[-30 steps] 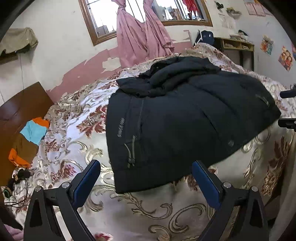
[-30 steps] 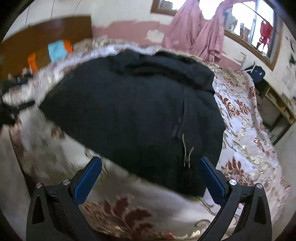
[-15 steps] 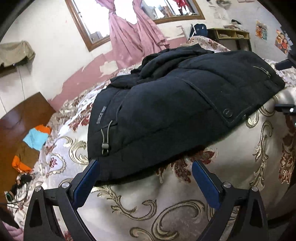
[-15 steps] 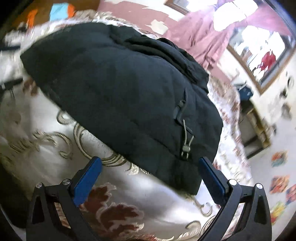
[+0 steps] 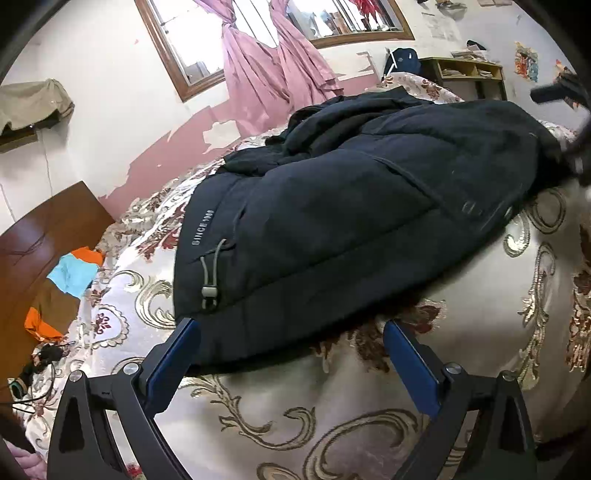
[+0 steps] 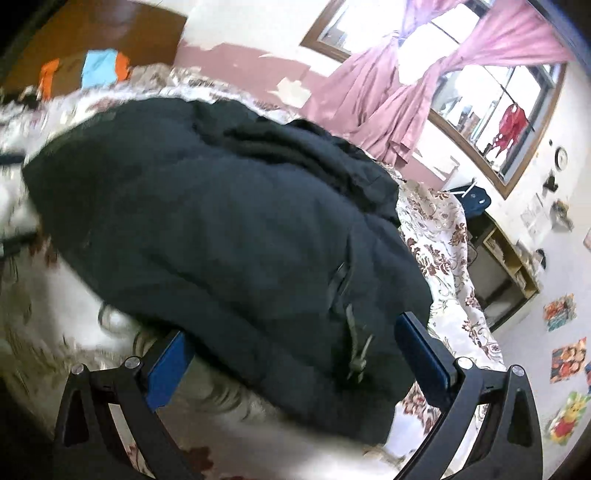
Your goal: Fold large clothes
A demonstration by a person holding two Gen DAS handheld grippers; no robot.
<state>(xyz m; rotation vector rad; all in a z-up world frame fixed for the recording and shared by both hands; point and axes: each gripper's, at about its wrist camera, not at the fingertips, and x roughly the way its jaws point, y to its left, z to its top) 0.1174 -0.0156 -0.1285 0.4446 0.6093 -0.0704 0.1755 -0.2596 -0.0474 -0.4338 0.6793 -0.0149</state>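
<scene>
Grippers (image 5: 291, 332) closer; jacket (image 5: 351, 229) rumpled.

You're in a lived-in home bedroom: a bed (image 5: 480, 295) under a floral gold-scrolled bedspread, a wooden headboard (image 5: 40, 236), pink curtains (image 5: 266, 70) knotted at a wood-framed window (image 5: 173, 62), peeling pink wall paint (image 5: 177, 147), and cartoon pictures (image 6: 561, 312) stuck beside a small shelf unit (image 6: 509, 258).

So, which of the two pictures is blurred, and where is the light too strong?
Left wrist view: sharp, the print on the black jacket is readable; the window is overexposed; fisheye bends the edges. Right wrist view: motion blur smears the bedspread and the jacket's left edge; the window glass there is also overexposed.
</scene>
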